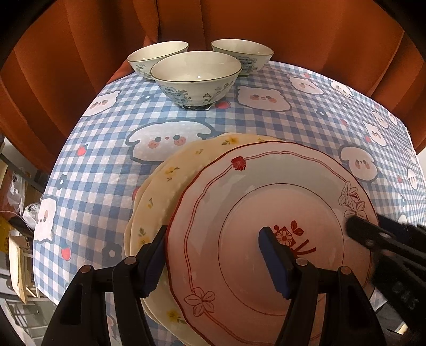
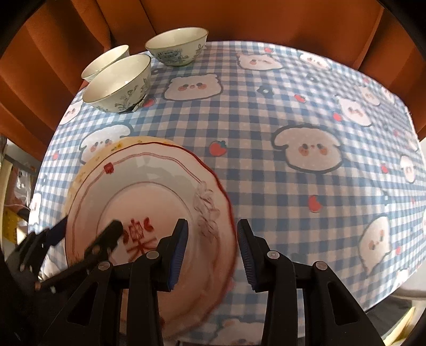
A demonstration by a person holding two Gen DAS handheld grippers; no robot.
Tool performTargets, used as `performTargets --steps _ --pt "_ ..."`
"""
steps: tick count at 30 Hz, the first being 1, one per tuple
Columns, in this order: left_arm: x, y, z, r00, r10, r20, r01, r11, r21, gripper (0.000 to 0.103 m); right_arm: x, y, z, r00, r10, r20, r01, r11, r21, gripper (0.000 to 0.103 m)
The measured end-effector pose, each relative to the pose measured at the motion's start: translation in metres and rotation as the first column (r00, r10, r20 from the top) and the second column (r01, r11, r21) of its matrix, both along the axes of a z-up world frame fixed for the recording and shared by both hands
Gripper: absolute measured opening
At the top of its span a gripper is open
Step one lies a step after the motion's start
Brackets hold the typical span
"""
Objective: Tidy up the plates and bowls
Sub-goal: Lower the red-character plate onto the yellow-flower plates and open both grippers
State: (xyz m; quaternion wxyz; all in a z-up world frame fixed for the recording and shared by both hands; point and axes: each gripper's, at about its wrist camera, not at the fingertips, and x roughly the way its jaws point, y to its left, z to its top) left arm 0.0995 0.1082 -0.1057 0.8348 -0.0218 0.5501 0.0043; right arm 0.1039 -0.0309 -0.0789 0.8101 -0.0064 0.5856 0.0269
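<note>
- Our left claw (image 1: 213,255) stood open, its two fingers spread on either side of the near left rim of the red-patterned plate (image 1: 266,202); one pad lay over the plate's middle, the other outside the rim, and we could not tell if they touched it.
- Our right claw (image 2: 211,252) was open too, its fingers astride the right rim of the same plate, holding nothing.
- The red-patterned plate lay on top of a cream plate with yellow flowers (image 1: 159,186), shifted to the right, so the stack was not yet even.
- Three bowls (image 1: 197,77) stood close together at the far edge of the worktop (image 1: 293,127), well apart from the plates.
- We judged the plates to be glazed ceramic: stiff, rather heavy, slippery and easy to chip. The best hold seemed to be on the rim, with one pad above and one below.
- The bowls looked deep with thin rims, so we would pinch them at the wall.
- The worktop carried a blue checked cloth with cartoon animals, soft enough to slide or wrinkle.
- Behind it hung a rust-orange curtain (image 1: 239,24); some clutter was visible at the left.
</note>
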Motion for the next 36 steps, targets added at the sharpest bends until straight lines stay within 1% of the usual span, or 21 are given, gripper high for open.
performTargets --steps 1,3,7,11,14,16,21,26,29,32,34,36 --pt "0.0 0.0 0.0 1.0 0.006 -0.001 -0.006 1.0 0.002 0.069 -0.003 -0.003 0.002 1.0 0.004 0.0 -0.004 1.0 0.01 0.026" --pt "0.0 0.0 0.0 1.0 0.022 -0.004 -0.022 1.0 0.007 0.069 -0.005 -0.008 0.004 1.0 0.007 -0.003 -0.007 0.999 0.04 0.025" --pt "0.0 -0.003 0.002 0.998 0.06 -0.016 -0.059 0.998 0.036 0.068 -0.003 -0.008 0.004 0.999 0.04 -0.005 -0.039 0.998 0.04 0.024" --pt "0.0 -0.006 0.002 0.992 0.123 -0.027 -0.12 0.988 0.102 0.069 0.005 -0.006 0.001 0.998 0.067 -0.016 -0.066 0.997 0.034 0.024" --pt "0.003 -0.004 0.0 0.984 0.173 -0.035 -0.166 0.975 0.15 0.068 0.014 -0.001 -0.006 0.994 0.103 -0.029 -0.101 0.993 0.058 0.025" --pt "0.006 -0.003 -0.002 0.978 0.205 -0.043 -0.195 0.964 0.18 0.069 0.018 0.006 -0.005 0.989 0.147 -0.005 -0.146 0.988 0.042 0.025" --pt "0.011 -0.007 -0.005 0.965 0.257 -0.05 -0.24 0.943 0.229 0.069 0.029 0.011 -0.006 0.979 0.203 0.007 -0.203 0.977 0.07 0.025" --pt "0.009 -0.009 -0.004 0.952 0.304 -0.034 -0.288 0.928 0.237 0.069 0.031 0.012 -0.007 0.966 0.258 0.029 -0.259 0.963 0.073 0.025" --pt "0.008 -0.01 -0.004 0.95 0.313 -0.019 -0.3 0.924 0.237 0.072 0.029 0.011 -0.008 0.96 0.275 0.049 -0.278 0.957 0.078 0.025" --pt "0.007 -0.013 -0.005 0.958 0.286 -0.015 -0.276 0.934 0.228 0.081 0.025 0.009 -0.007 0.956 0.283 0.073 -0.289 0.954 0.076 0.025" --pt "0.006 -0.015 -0.005 0.963 0.268 -0.009 -0.259 0.937 0.234 0.082 0.024 0.008 -0.007 0.956 0.282 0.082 -0.289 0.954 0.081 0.025" --pt "0.005 -0.014 -0.006 0.966 0.259 -0.013 -0.25 0.943 0.219 0.084 0.024 0.007 -0.007 0.956 0.28 0.086 -0.287 0.955 0.077 0.025"
